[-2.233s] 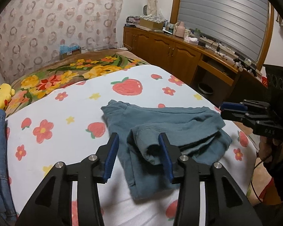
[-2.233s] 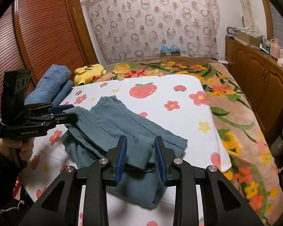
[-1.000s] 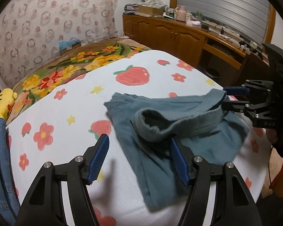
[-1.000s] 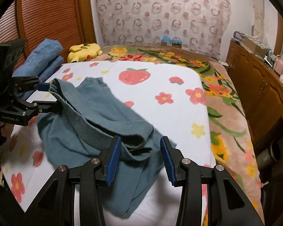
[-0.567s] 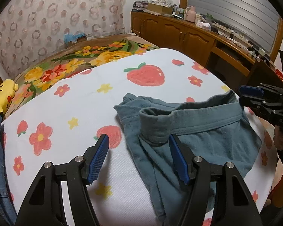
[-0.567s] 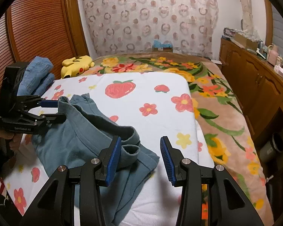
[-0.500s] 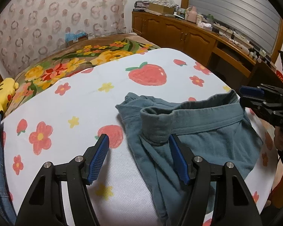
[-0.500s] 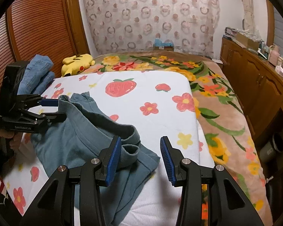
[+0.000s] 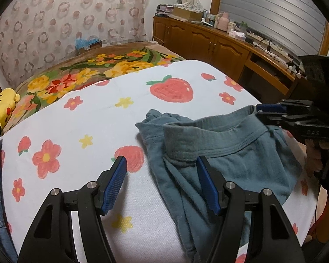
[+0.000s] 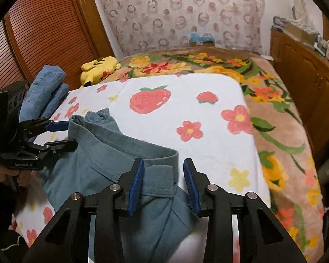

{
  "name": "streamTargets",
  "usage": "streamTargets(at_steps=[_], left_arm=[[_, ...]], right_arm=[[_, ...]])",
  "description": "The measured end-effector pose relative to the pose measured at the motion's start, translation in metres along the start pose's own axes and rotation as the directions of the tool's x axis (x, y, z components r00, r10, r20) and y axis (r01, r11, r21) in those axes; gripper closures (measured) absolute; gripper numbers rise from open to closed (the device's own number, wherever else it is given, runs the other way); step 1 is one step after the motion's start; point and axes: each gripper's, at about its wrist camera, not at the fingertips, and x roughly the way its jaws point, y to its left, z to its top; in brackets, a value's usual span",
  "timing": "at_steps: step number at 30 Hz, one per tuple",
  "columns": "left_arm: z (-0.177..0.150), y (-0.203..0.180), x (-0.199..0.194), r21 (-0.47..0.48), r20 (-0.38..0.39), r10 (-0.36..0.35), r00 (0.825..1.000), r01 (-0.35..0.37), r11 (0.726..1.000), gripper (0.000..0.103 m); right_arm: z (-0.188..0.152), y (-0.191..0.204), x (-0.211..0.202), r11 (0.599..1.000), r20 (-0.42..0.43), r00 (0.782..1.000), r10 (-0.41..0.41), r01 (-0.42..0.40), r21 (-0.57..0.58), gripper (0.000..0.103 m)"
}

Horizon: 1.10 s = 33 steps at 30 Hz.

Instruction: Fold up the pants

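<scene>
The pants [image 9: 226, 153] lie with their waistband [image 10: 129, 146] stretched between both tongs. The right tongs [image 10: 163, 186] are closing around one waistband end (pads not yet pressing). The left tongs [image 9: 162, 184] stand wide open at the other end, gripping nothing.

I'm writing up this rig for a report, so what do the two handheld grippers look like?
Both the left gripper and the right gripper are matte black plastic with triangular cut-outs, silver pivot bolts and ribbed blue pads inside the jaws. Small pale lettering marks each body.
</scene>
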Motion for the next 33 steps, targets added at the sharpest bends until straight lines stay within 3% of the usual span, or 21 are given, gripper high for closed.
streamTargets(at_steps=[4, 7, 15, 20, 25, 28, 31, 33], left_arm=[[0.002, -0.001, -0.007, 0.004, 0.038, -0.022, 0.999, 0.022, 1.0, 0.037], [0.003, -0.004, -0.007, 0.009, 0.037, -0.059, 0.998, 0.058, 0.998, 0.046], [0.006, -0.012, -0.004, 0.032, 0.022, -0.099, 0.995, 0.098, 0.995, 0.081], [0.012, -0.011, -0.006, 0.026, 0.045, -0.074, 0.996, 0.073, 0.997, 0.089], [0.016, -0.011, -0.014, 0.015, 0.061, -0.048, 0.997, 0.047, 0.999, 0.089], [0.013, -0.011, -0.019, 0.009, 0.056, -0.042, 0.998, 0.042, 0.999, 0.086], [0.009, -0.011, -0.025, 0.002, 0.052, -0.026, 0.998, 0.026, 1.0, 0.075], [0.005, -0.012, -0.03, 0.002, 0.058, -0.027, 0.998, 0.027, 1.0, 0.055]], right_arm=[[0.002, -0.002, 0.005, 1.0, -0.018, 1.0, 0.008, -0.008, 0.002, 0.073], [0.001, -0.001, 0.003, 1.0, -0.008, 1.0, 0.017, -0.017, -0.005, 0.087], [-0.005, 0.006, -0.012, 1.0, 0.078, 0.996, -0.03, 0.031, -0.008, 0.091], [-0.01, 0.01, -0.011, 0.997, 0.085, 0.994, -0.074, 0.074, 0.005, 0.091], [-0.01, 0.016, -0.017, 0.997, 0.08, 0.993, -0.082, 0.081, 0.006, 0.09], [-0.01, 0.016, -0.027, 0.996, 0.086, 0.993, -0.085, 0.085, 0.012, 0.084], [-0.014, 0.017, -0.037, 0.996, 0.098, 0.991, -0.093, 0.092, 0.02, 0.081], [-0.018, 0.019, -0.043, 0.995, 0.104, 0.99, -0.096, 0.093, 0.027, 0.078]])
